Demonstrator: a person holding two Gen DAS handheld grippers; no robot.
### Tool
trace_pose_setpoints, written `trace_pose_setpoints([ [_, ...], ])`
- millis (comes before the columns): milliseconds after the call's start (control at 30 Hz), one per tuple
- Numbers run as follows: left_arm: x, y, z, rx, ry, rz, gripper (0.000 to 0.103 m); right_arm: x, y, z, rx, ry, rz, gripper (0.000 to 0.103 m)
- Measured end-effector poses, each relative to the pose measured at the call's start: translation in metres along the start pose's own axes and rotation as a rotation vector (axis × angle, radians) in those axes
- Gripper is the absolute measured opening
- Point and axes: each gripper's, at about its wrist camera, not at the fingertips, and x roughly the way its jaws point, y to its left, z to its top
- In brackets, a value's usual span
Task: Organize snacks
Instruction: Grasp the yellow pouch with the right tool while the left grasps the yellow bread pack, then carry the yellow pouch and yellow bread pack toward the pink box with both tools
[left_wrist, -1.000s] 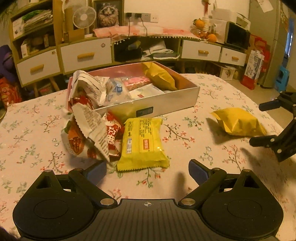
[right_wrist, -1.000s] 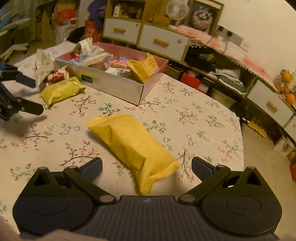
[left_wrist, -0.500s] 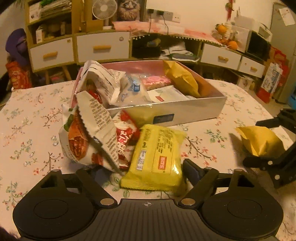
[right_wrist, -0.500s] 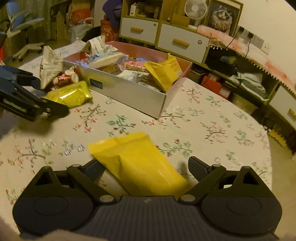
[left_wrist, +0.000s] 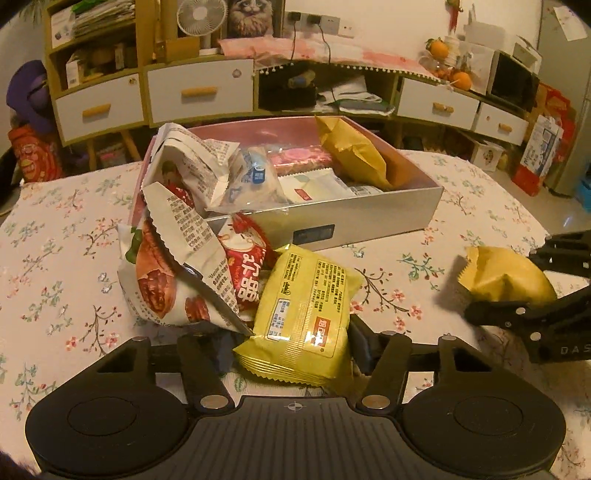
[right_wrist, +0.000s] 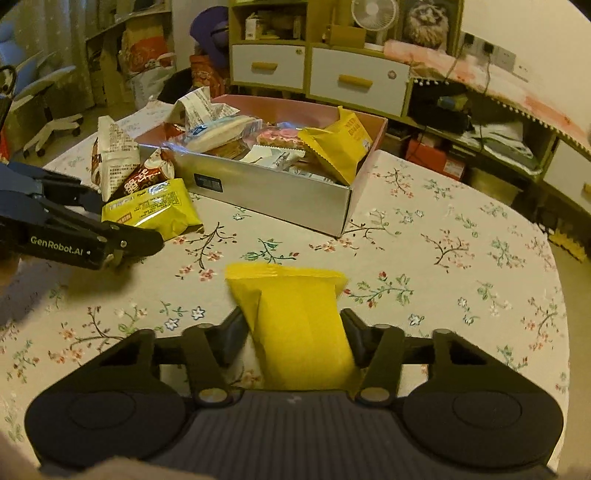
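Pick-up step, 2 grippers closing: left gripper (left_wrist: 291, 343) around flat yellow packet (left_wrist: 301, 314); right gripper (right_wrist: 295, 336) apparently clamping yellow pouch (right_wrist: 295, 314). Next, lift both ahead into box (right_wrist: 273, 192).

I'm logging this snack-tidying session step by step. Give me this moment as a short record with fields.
surface: table with floral cloth
container: open box, already holding several snack packets
left gripper: jaws closing around the yellow printed packet
right gripper: jaws closing around the plain yellow packet
loose beside box: white-and-red bag, red packet
step: both packets still outside the box
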Motion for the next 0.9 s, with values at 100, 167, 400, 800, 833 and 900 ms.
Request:
trace_pose_setpoints([
  [100, -0.002, 0.002, 0.000, -0.026, 0.015, -0.002, 0.055, -0.001, 0.004, 0.002, 0.040, 0.013, -0.008, 0.039],
  [167, -0.004, 0.002, -0.001, -0.033, 0.021, -0.005, 0.055, -0.001, 0.009, 0.002, 0.052, 0.016, -0.012, 0.038],
  [400, -0.015, -0.003, -0.006, 0.006, 0.034, -0.029, 0.051, -0.003, 0.026, 0.004, 0.065, 0.025, 0.000, 0.035],
  [800, -0.036, -0.006, -0.017, 0.036, 0.069, -0.089, 0.044, -0.006, 0.051, 0.016, 0.106, 0.074, -0.049, 0.034],
  [833, -0.037, -0.005, -0.018, 0.043, 0.076, -0.101, 0.044, -0.006, 0.053, 0.015, 0.105, 0.078, -0.053, 0.034],
  [900, -0.039, -0.003, -0.021, 0.055, 0.079, -0.120, 0.048, -0.004, 0.055, 0.013, 0.103, 0.087, -0.063, 0.034],
])
